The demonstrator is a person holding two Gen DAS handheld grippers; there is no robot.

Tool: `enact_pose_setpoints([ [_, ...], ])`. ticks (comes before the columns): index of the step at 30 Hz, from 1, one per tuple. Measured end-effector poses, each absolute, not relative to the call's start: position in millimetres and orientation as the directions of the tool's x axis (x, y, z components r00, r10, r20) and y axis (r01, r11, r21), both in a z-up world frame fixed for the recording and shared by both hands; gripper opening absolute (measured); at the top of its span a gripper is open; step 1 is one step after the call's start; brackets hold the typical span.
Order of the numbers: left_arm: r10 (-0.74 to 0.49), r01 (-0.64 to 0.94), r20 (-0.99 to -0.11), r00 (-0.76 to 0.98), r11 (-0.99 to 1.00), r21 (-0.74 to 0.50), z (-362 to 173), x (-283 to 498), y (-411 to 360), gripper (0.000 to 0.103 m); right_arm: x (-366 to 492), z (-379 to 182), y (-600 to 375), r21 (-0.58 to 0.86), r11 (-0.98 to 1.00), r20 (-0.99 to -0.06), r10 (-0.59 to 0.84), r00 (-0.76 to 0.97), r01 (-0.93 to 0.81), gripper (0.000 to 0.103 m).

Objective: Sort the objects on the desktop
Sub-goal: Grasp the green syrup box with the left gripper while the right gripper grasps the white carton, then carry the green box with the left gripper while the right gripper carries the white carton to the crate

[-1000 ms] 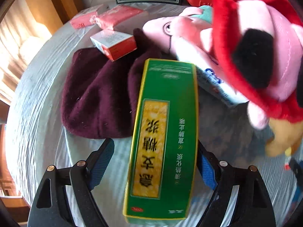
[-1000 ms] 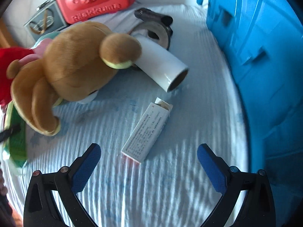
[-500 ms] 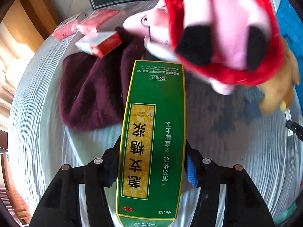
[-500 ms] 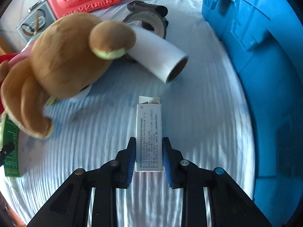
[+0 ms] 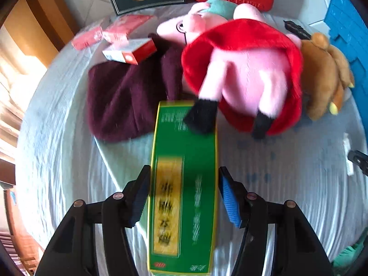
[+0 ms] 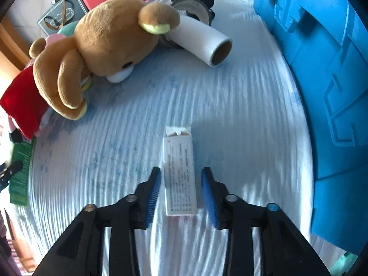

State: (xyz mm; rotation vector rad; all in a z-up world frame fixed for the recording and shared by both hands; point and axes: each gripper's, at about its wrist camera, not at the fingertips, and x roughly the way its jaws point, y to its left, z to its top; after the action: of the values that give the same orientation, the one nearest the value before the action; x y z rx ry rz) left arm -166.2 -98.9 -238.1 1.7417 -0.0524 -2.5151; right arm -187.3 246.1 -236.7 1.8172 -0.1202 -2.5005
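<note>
Left wrist view: the left gripper (image 5: 184, 197) clamps a long green carton (image 5: 184, 184) with a yellow label panel, its ribbed blue pads pressed on both long sides. The printing on the carton is smeared by blur. Its far end lies under the black foot of a fuzzy pink plush toy (image 5: 243, 69) in a red dress, beside a crumpled maroon knit cloth (image 5: 124, 101) and a small red-and-white box (image 5: 131, 51).

Right wrist view: the right gripper (image 6: 181, 193) is spreading; its pads seem just clear of the slim white printed box (image 6: 180, 174) lying flat between them on the ribbed pale cloth (image 6: 241, 115). Beyond lie a brown plush bear (image 6: 110, 39) and a smooth white cardboard-cored roll (image 6: 202, 41); a moulded blue plastic bin (image 6: 322, 69) stands right.
</note>
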Motion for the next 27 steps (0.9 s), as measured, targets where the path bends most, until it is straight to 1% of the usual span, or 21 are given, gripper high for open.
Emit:
enact_pose_setpoints([
  [1,-0.079,0.056,-0.935,-0.345,-0.996,0.063,-239.9,-170.4,-99.2,0.057,-188.9,-236.4,245.3,0.086,-0.996,-0.948,-0.079,-0.309,-0.009,0.047],
  [4,-0.067,0.069,-0.942,-0.329,-0.996,0.047,-248.3,-178.0,-103.7,0.057,-192.5,-237.3,243.8,0.075,-0.997,-0.949,-0.068,-0.307,-0.010,0.047],
  [6,-0.067,0.071,-0.939,-0.338,-0.996,0.045,-248.9,-175.8,-105.6,0.055,-194.9,-239.9,242.7,0.055,-0.998,-0.953,-0.050,-0.300,-0.007,0.046],
  [8,-0.074,0.074,-0.936,-0.344,-0.996,0.051,-246.3,-167.9,-106.8,0.055,-195.8,-242.9,241.4,0.031,-1.000,-0.957,-0.029,-0.290,-0.002,0.032],
  [9,-0.075,0.079,-0.935,-0.347,-0.996,0.051,-245.2,-163.6,-109.1,0.055,-195.3,-243.1,240.6,0.019,-1.000,-0.957,-0.019,-0.291,0.004,0.027],
  [14,-0.096,0.122,-0.916,-0.389,-0.991,0.052,-220.9,-138.0,-118.9,0.055,-189.0,-229.1,240.0,0.018,-1.000,-0.946,-0.024,-0.322,0.020,0.027],
  [17,-0.112,0.144,-0.892,-0.438,-0.988,0.054,-200.5,-127.9,-124.3,0.054,-184.6,-207.6,238.1,0.029,-0.999,-0.929,-0.042,-0.368,0.042,0.027],
  [22,-0.145,0.171,-0.829,-0.539,-0.983,0.061,-158.5,-118.4,-129.2,0.054,-168.6,-161.4,226.4,0.043,-0.995,-0.880,-0.079,-0.469,0.087,0.027],
  [24,-0.143,0.167,-0.803,-0.578,-0.984,0.055,-144.9,-122.9,-132.2,0.054,-174.9,-142.0,220.5,0.044,-0.994,-0.853,-0.091,-0.514,0.103,0.027],
  [27,-0.121,0.137,-0.757,-0.642,-0.990,0.041,-113.7,-119.9,-120.4,0.054,-162.8,-111.0,215.4,0.042,-0.991,-0.799,-0.109,-0.591,0.126,0.027],
])
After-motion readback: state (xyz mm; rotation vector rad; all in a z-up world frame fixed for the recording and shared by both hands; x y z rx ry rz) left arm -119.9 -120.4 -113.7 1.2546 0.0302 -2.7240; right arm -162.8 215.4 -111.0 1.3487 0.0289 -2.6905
